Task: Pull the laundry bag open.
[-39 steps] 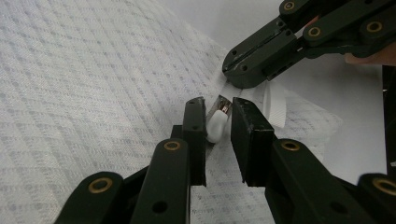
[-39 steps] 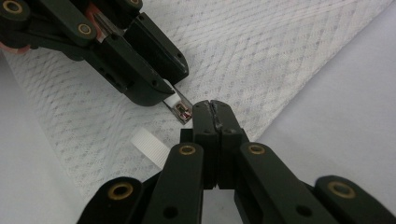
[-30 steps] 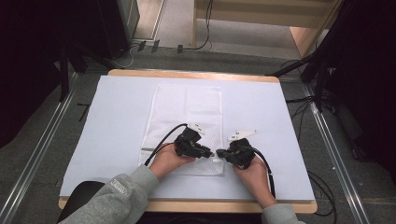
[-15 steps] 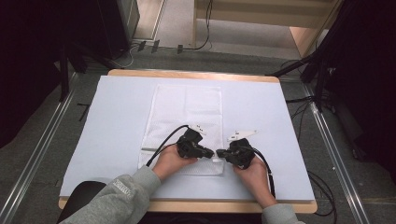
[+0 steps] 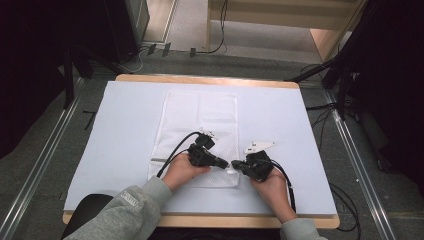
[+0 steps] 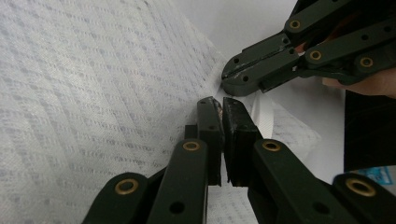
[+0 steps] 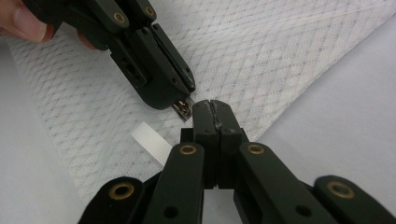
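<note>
A white mesh bag (image 5: 200,115) lies flat on the pale mat (image 5: 125,125), its near right corner between both hands. My left gripper (image 5: 227,164) (image 6: 222,100) points right, its jaws shut on a small metal zipper pull (image 7: 183,108) that pokes out at their tip. My right gripper (image 5: 236,165) (image 7: 210,105) faces it tip to tip, shut on the bag's edge, which rises slightly at its tip (image 6: 233,84). A white ribbon tab (image 7: 152,142) lies on the mesh beside the right jaws.
The mat covers a wooden table (image 5: 200,80) with bare mat left, right and beyond the bag. Each gripper trails a black cable (image 5: 172,150) toward the near edge. Metal rails (image 5: 45,165) and floor cables flank the table.
The left gripper's tip has edged slightly toward the right gripper and its jaws have drawn together. The right hand has kept still.
</note>
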